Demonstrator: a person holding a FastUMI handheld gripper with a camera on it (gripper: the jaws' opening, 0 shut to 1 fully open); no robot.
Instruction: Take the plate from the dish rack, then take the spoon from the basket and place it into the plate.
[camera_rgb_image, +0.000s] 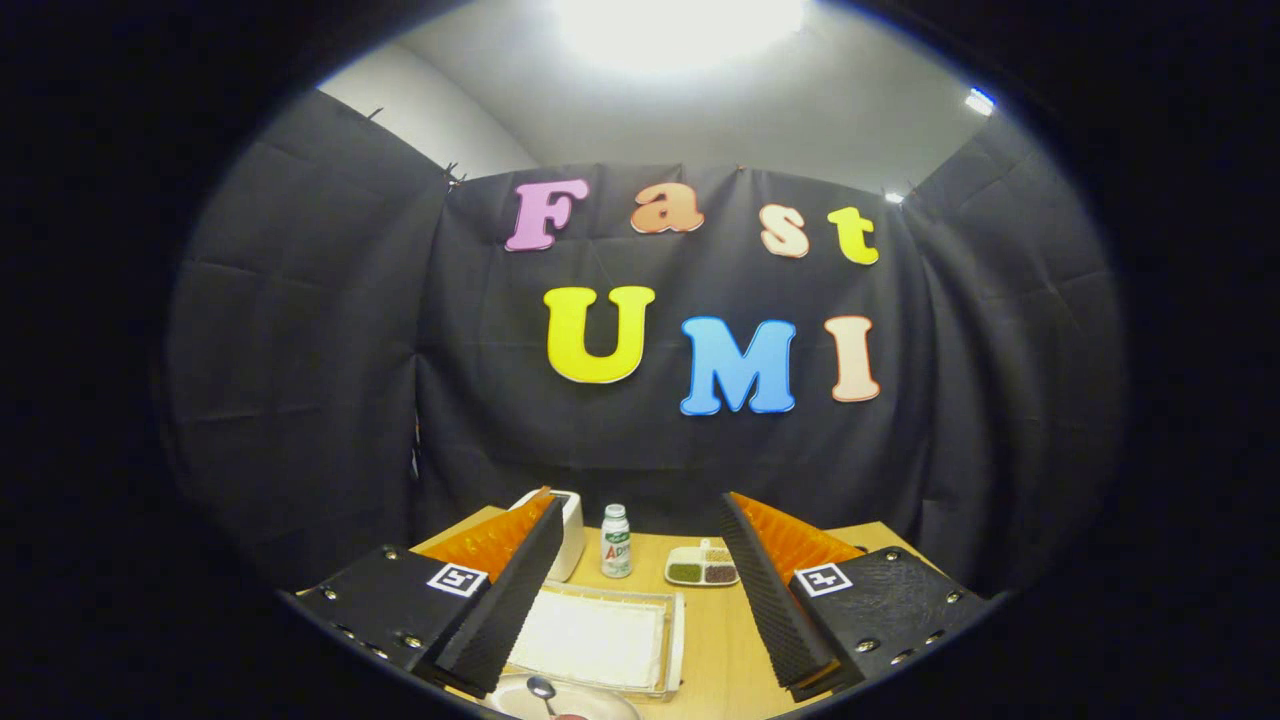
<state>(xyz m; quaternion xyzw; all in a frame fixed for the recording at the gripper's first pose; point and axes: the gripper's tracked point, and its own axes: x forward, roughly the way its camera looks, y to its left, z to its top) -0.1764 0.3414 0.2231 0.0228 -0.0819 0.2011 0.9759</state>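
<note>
The spoon (541, 690) lies in the plate (600, 703) on the wooden table (715, 640), low between your fingers, where your gripper (640, 520) hangs released and holding nothing, with a clear tray (598, 636), a small bottle (616, 541) and a divided dish (702, 567) beyond.

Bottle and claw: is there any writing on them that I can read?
Bottle: green and red label print, too blurred to read.
Claw, open and empty: a black-and-white square marker on each finger, a pattern, no words.
</note>
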